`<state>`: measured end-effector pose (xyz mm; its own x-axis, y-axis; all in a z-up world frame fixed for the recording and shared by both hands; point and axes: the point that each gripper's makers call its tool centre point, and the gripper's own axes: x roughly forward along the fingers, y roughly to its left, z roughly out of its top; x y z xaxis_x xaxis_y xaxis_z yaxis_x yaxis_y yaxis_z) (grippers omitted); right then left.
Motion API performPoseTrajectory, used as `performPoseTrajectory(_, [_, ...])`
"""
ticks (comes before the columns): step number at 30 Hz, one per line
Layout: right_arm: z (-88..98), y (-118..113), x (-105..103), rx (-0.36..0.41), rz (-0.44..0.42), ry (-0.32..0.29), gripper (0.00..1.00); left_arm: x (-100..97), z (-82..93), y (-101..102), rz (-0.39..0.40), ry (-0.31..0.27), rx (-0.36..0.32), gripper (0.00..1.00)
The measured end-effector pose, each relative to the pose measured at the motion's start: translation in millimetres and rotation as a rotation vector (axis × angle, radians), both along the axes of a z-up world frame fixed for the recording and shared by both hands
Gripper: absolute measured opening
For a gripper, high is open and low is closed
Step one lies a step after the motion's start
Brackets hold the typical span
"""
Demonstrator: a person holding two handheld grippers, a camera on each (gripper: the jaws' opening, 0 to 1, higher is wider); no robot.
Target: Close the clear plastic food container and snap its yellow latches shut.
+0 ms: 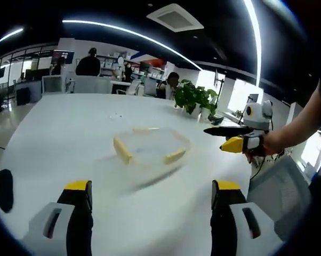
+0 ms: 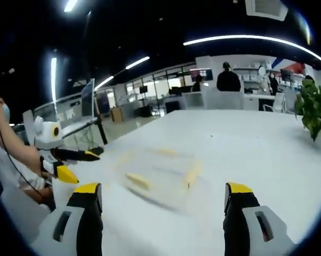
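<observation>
The clear plastic container [image 1: 150, 146] lies on the white table [image 1: 70, 133] ahead of my left gripper [image 1: 152, 186], whose yellow-tipped jaws stand wide open and hold nothing. Yellow latches [image 1: 122, 150] show on its near edges. My right gripper [image 1: 215, 138] reaches in from the right, just beside the container's right edge, jaws apart. In the right gripper view the container [image 2: 160, 170] is blurred, lying in front of my open right gripper [image 2: 162, 188]. The left gripper [image 2: 87, 166] is at the left, held by a hand. I cannot tell whether the lid is seated.
A potted plant [image 1: 195, 98] stands on the table beyond the container, seen also as the plant [image 2: 312, 106] at the right. Desks, monitors and people are far behind. A grey chair [image 1: 278, 186] sits by the table's right edge.
</observation>
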<state>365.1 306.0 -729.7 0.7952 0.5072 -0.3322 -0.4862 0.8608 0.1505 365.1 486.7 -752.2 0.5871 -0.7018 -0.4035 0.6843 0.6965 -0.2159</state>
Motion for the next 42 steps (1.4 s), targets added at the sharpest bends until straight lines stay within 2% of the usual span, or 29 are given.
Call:
performPoseTrajectory(1, [-1.8,-1,-3,-0.019,0.003,-0.001,0.96,-2.8,-0.2,1,-0.003,0.0,0.002,0.93])
performPoseTrajectory(10, [0.3,-8,-20,-0.014,-0.014,0.02,0.96,-21.0,-4.6,9,-0.019,0.017,0.023,0.93])
performPoseTrajectory(15, [-2.9,-12,-27,-0.04,-0.007,0.032,0.96,-27.5,-3.2,15,-0.005,0.02,0.027,0.93])
performPoseTrajectory(24, [4.0,-14,-44,-0.046,0.003,0.031,0.95,-47.1,-4.0,20,-0.007,0.011,0.047,0.92])
performPoseTrajectory(30, [6.6,-28,-57,-0.035,-0.03,0.028,0.94,-55.7,1.3,33,0.059,0.025,0.006,0.9])
performPoseTrajectory(35, [8.9,-34,-71,-0.028,-0.05,0.032,0.94,-67.8,2.0,35,0.089,0.04,-0.017,0.89])
performPoseTrajectory(42, [17.1,-38,-86,-0.006,-0.077,0.017,0.93,-85.8,0.0,36,0.107,0.046,-0.016,0.89])
